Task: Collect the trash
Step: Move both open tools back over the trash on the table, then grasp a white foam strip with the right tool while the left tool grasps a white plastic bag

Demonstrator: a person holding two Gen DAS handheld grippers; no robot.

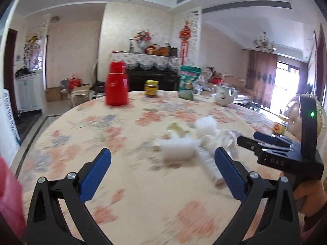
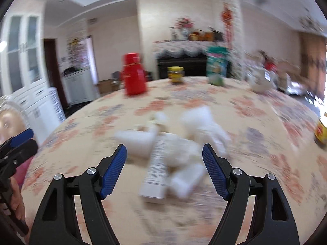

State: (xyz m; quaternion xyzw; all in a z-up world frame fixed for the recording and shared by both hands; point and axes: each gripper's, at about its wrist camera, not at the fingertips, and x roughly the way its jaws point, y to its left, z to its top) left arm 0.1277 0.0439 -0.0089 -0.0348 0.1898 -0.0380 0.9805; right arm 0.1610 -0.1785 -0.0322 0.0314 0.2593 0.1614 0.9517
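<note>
Your right tongs [image 2: 164, 155] hang spread and empty over the trash [image 2: 163, 149], a blurred white heap mid-worktop [image 2: 245, 183]; left tongs [image 1: 162, 159] gape empty too. Pick the flat printed box [image 2: 156, 171], probably cardboard, square across its narrow sides, before clenching.

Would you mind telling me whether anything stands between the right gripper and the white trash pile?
Nothing visible does: the right gripper, open, faces the trash pile directly across bare tablecloth.
</note>
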